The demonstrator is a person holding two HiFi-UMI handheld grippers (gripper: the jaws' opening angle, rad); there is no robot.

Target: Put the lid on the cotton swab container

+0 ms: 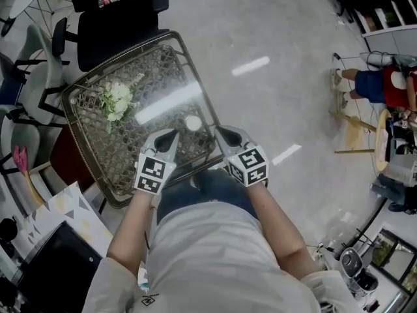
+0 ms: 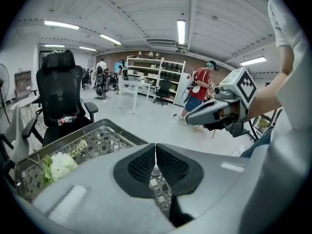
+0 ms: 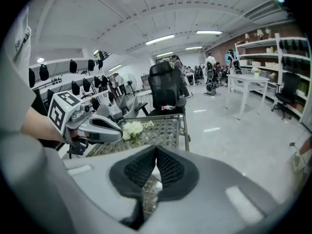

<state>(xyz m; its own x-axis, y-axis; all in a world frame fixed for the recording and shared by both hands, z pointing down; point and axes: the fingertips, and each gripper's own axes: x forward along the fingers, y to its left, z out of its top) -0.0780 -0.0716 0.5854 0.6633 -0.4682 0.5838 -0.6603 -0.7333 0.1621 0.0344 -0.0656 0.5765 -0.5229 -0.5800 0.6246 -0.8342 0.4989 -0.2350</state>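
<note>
I held my left gripper point(image 1: 171, 137) low in front of me, its two dark ribbed jaws pressed together along their whole inner edge, with nothing caught between them. My right gripper point(image 1: 223, 135) sat level with it, just to its right, and its jaws met at the tips as well, with only a thin slit below, and held nothing. The small round white container point(image 1: 193, 123) stood just ahead of both grippers and between their tips, touched by neither. From above I could not make out whether a lid sat on it. It rested near the closest edge of the glass-topped woven wicker table point(image 1: 156, 64), over which both grippers pointed. Farther ahead and off to the left of my left gripper lay a bunch of white flowers with green leaves point(image 1: 117, 100) on the same tabletop, well apart from the container. Beyond the far edge of the table stood a black high-backed office chair point(image 1: 114, 28). Well off to the right of my right gripper, across the pale polished floor point(image 1: 273, 38), stood a person in a red shirt point(image 1: 392, 87).
</note>
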